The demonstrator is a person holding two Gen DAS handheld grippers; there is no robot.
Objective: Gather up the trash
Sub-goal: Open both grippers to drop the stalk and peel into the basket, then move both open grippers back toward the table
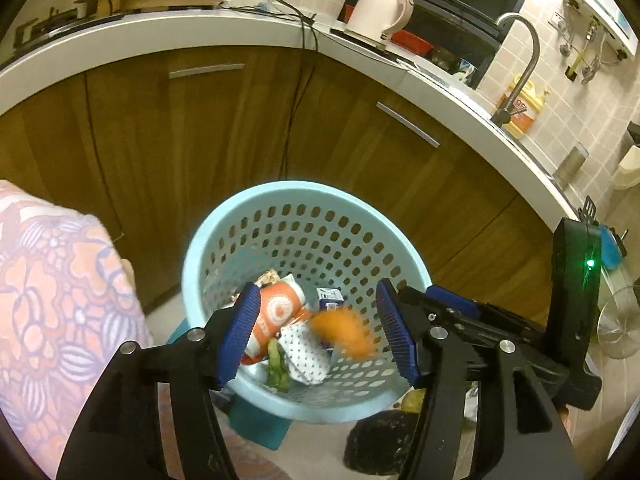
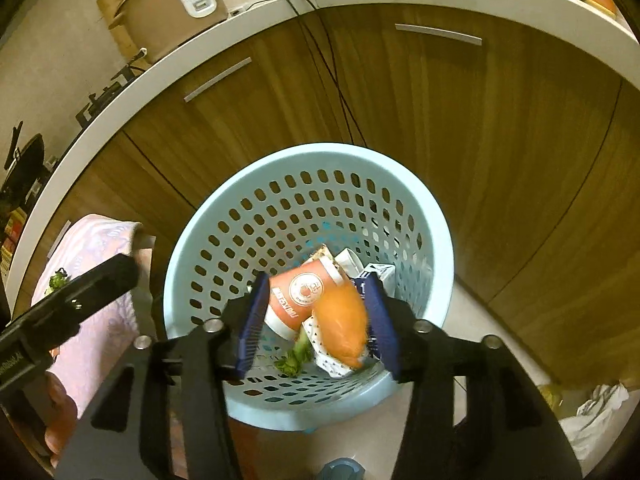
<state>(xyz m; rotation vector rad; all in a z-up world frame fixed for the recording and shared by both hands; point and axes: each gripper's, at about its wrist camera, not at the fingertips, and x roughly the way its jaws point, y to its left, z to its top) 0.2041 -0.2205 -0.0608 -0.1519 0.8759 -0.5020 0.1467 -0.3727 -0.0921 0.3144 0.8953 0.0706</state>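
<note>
Blue-padded right fingers (image 2: 316, 322) and left fingers (image 1: 320, 332) spread, empty, above basket (image 2: 200, 216).

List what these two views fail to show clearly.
- Orange item: motion-blurred in both wrist views; identity unclear.
- Basket bottom: covered by the paper cup and other trash, and partly by the tool fingers.
- Dark object on the floor, left wrist view: half hidden behind the left tool.
- Blue carton: print too small.
</note>
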